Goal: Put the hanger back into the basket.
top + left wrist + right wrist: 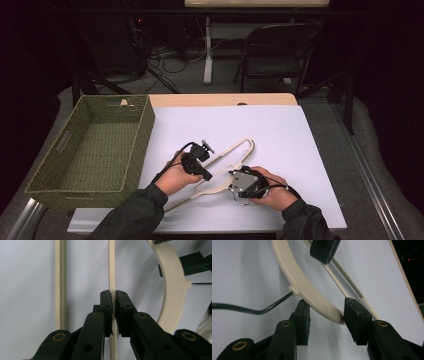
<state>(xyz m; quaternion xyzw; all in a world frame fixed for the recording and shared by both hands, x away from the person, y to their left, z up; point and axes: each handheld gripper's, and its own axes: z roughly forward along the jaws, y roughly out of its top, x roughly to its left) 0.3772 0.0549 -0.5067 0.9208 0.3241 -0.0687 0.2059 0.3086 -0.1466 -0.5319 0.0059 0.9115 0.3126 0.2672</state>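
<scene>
Two grippers work one cream plastic clothes hanger (pixel 227 165) on the white table sheet (pixel 280 135).

The hanger lies flat at the near centre of the sheet, its long arm running from near left to far right and its dark metal hook (pixel 249 308) at the near side. The left gripper (pixel 196 165) is clamped on a thin bar of the hanger, both pads pressed flat against it in the left gripper view. The right gripper (pixel 325 320) straddles the curved shoulder of the hanger: its right pad touches the end of the curve, while whether the left pad touches cannot be told. A green woven basket (pixel 135 145) stands at the left, just beside the sheet. A folding chair (pixel 275 50) stands beyond the far edge.
</scene>
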